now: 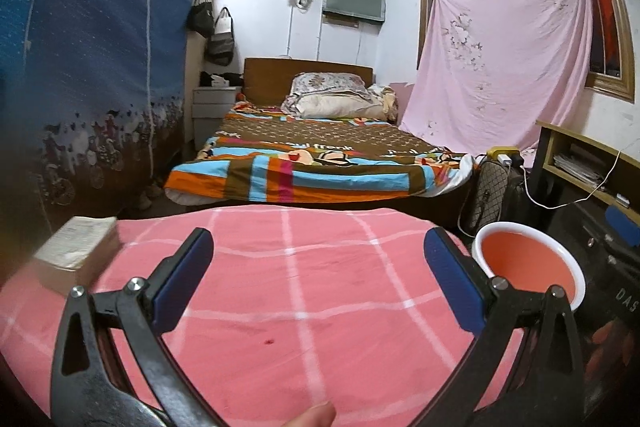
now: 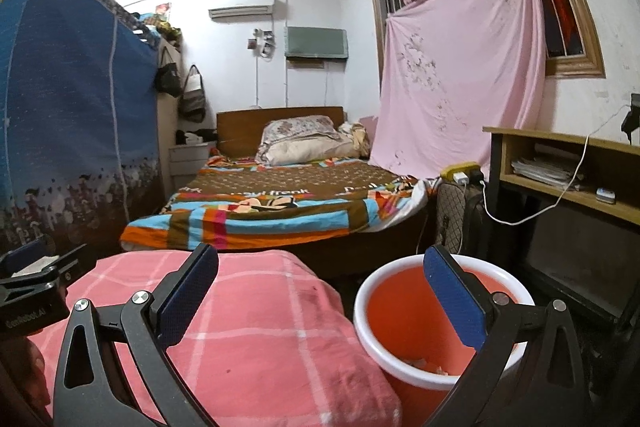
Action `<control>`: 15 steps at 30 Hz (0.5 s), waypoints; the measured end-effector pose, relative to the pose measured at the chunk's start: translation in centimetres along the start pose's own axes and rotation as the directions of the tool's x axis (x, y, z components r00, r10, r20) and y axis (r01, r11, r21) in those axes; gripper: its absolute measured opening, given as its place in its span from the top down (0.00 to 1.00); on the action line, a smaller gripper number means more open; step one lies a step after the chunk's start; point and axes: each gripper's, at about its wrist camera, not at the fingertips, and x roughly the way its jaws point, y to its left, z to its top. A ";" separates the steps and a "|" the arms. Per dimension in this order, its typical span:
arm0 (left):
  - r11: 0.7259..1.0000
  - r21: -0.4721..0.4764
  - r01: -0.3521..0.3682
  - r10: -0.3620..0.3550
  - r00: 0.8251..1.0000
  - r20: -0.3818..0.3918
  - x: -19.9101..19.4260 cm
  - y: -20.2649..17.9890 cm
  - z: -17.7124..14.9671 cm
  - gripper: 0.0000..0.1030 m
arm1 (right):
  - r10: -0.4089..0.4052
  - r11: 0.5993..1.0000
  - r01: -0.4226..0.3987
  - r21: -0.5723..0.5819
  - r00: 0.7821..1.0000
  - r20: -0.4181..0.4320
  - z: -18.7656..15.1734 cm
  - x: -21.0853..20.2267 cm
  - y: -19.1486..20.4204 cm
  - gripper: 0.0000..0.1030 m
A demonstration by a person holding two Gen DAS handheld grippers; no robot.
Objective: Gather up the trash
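Observation:
An orange bin with a white rim [image 2: 416,319] stands on the floor to the right of a surface under a pink checked cloth [image 2: 248,327]; pale scraps of trash lie at its bottom. It also shows in the left wrist view [image 1: 528,263]. My right gripper [image 2: 320,291] is open and empty, its right finger over the bin's opening. My left gripper [image 1: 318,267] is open and empty above the pink cloth [image 1: 304,287]. The left gripper's body shows at the left edge of the right wrist view [image 2: 36,287].
A pale box-like block [image 1: 80,251] sits on the cloth's left part. Beyond lies a bed with a striped blanket [image 1: 320,163]. A blue fabric wardrobe [image 1: 88,67] stands left; a desk shelf [image 2: 568,167], a cable and a patterned bag [image 2: 456,215] stand right.

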 end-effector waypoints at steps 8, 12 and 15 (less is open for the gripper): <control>0.999 -0.012 -0.036 0.036 0.999 0.003 -3.5 2.8 -1.3 0.15 | 0.049 0.998 -0.047 -0.037 0.998 0.041 -0.8 -3.4 2.3 0.00; 0.998 -0.019 -0.054 0.054 0.999 0.002 -5.1 3.7 -2.0 0.15 | 0.075 0.996 -0.071 -0.062 0.996 0.057 -1.3 -5.2 3.3 0.00; 0.997 -0.036 -0.066 0.067 0.998 0.011 -6.3 4.6 -2.5 0.15 | 0.097 0.992 -0.092 -0.083 0.993 0.069 -1.6 -6.4 4.0 0.00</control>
